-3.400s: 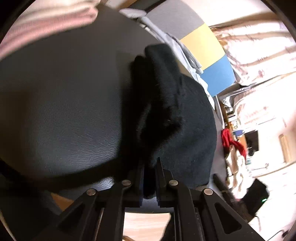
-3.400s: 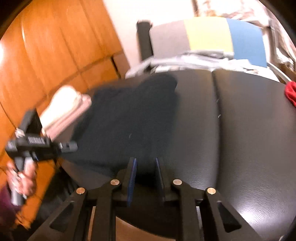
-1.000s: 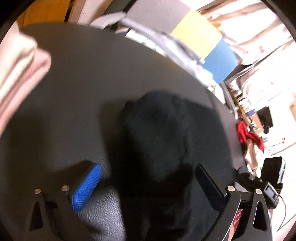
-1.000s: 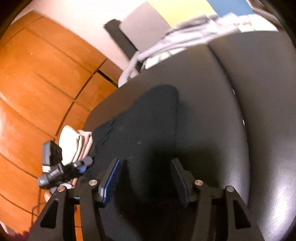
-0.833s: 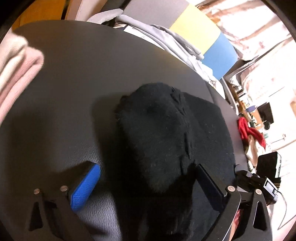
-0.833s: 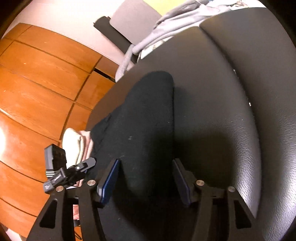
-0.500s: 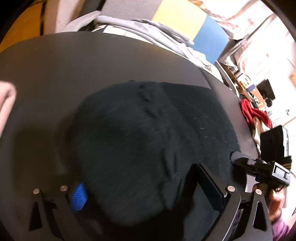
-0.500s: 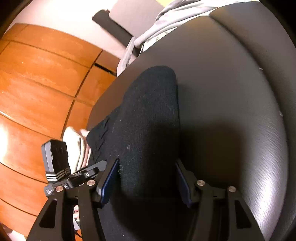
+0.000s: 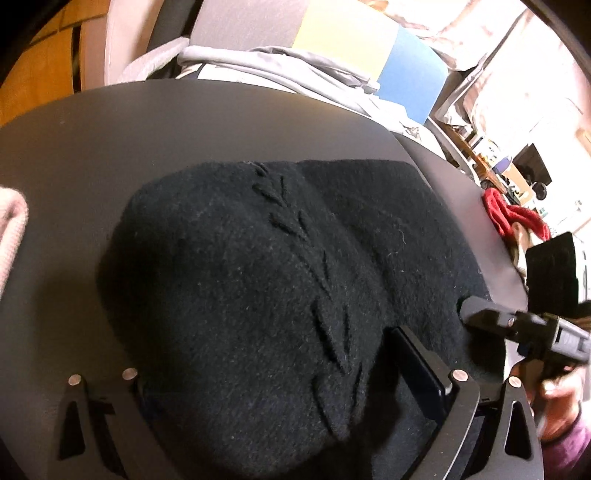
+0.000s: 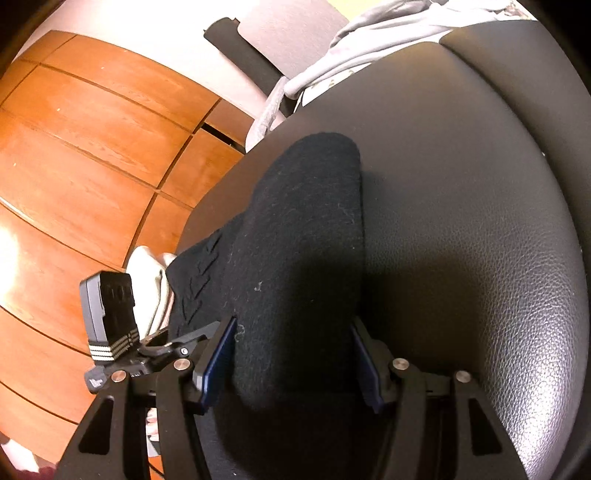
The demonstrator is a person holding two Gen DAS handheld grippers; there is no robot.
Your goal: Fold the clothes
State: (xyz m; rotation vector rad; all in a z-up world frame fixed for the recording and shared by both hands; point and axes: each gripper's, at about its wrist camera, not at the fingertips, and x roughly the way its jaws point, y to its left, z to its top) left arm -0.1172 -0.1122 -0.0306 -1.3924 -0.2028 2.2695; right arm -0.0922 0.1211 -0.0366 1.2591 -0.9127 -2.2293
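Observation:
A black knit sweater (image 9: pixel 258 266) lies folded in a thick bundle on a black leather surface (image 9: pixel 184 122). My left gripper (image 9: pixel 269 362) stands open and wide astride its near end. The fabric bulges over the left finger and hides its pad, while the right finger (image 9: pixel 417 362) shows beside the bundle. In the right wrist view the sweater (image 10: pixel 306 240) runs away from me as a long roll. My right gripper (image 10: pixel 291 332) is open around its near end, blue pads (image 10: pixel 218 358) close to each side. The two grippers sit at neighbouring sides of the bundle.
A folded pink and cream garment (image 9: pixel 11 221) lies at the left edge of the surface. Grey clothes (image 9: pixel 277 62) are heaped at the back before a grey, yellow and blue chair back (image 9: pixel 332 33). A red cloth (image 9: pixel 509 218) lies far right. Wooden panels (image 10: pixel 92 147) stand beyond the surface.
My left gripper has slid across and rolled, so the sweater now fills the space between its fingers and covers the left pad. My right gripper sank and closed in on the roll's end.

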